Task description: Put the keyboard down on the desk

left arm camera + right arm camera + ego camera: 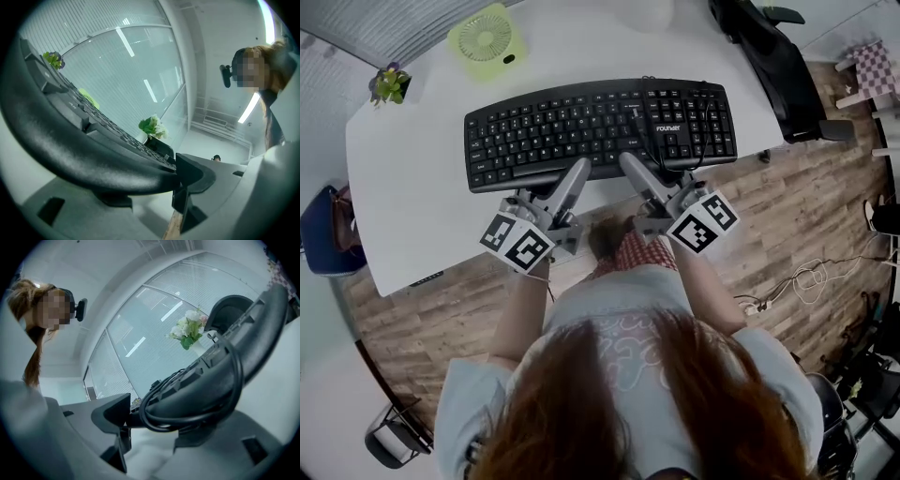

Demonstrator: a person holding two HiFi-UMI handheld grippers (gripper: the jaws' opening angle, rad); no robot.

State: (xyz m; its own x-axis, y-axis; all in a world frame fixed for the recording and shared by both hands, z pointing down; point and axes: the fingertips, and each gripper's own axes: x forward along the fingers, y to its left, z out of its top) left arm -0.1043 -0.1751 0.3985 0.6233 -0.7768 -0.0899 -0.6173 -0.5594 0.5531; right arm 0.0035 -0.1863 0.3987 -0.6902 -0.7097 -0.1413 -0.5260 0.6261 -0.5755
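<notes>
A black keyboard (600, 127) lies across the near part of the white desk (422, 216), held by its near long edge. My left gripper (574, 176) is shut on that edge left of the middle, my right gripper (634, 169) right of the middle. In the left gripper view the keyboard's rounded edge (70, 136) is pinched in my left gripper (164, 183). In the right gripper view the keyboard (225, 376), with its black cable (187, 416) looped round it, is clamped in my right gripper (145, 423). Whether the keyboard touches the desk I cannot tell.
A green desk fan (486, 42) and a small potted plant (390, 84) stand at the desk's far left. A black office chair (778, 66) is beyond the right end. A blue seat (323, 230) is at the left. Cables (806, 281) lie on the wood floor.
</notes>
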